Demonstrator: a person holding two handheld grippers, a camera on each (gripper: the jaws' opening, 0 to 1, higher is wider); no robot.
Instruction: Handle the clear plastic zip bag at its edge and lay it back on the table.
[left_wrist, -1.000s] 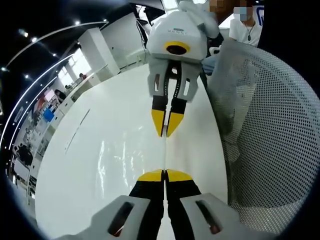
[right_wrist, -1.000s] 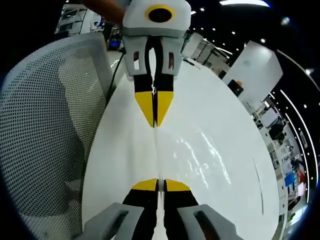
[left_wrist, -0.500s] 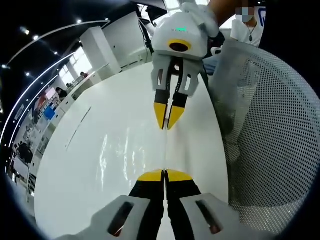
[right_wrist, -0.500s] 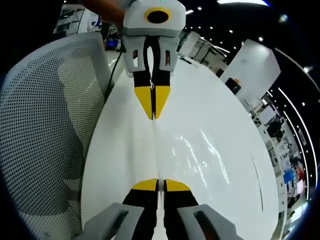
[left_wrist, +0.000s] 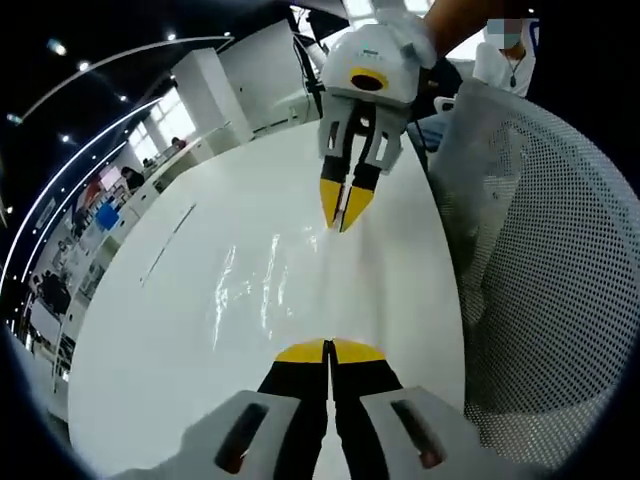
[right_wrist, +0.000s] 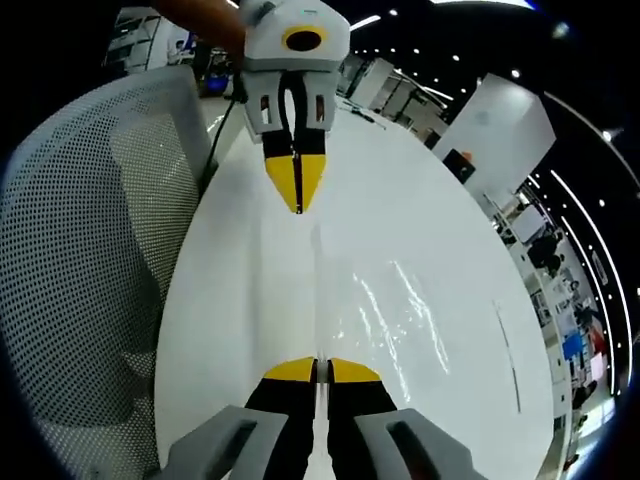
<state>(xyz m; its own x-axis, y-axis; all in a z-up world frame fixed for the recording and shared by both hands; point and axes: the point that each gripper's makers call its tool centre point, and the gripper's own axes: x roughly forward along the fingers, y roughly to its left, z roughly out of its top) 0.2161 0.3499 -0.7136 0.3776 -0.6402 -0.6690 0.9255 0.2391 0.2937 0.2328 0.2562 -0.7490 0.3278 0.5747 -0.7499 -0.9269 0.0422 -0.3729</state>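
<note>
I have the clear zip bag (left_wrist: 262, 290) stretched above the white counter (left_wrist: 150, 340), left gripper (left_wrist: 329, 349) fingers clamped on its edge, right gripper (right_wrist: 316, 369) pinching the same edge, so it lies flat.

The zip bag (left_wrist: 262, 290) lies over the table (left_wrist: 150, 340), its edge running between the two grippers. The left gripper (left_wrist: 328, 352) pinches the bag's near edge in the left gripper view, and the right gripper (left_wrist: 343, 213) faces it from the bag's far end, apart from the bag there. The mesh chair (left_wrist: 545, 270) stands just beside the table, on the side away from the bag's body.
</note>
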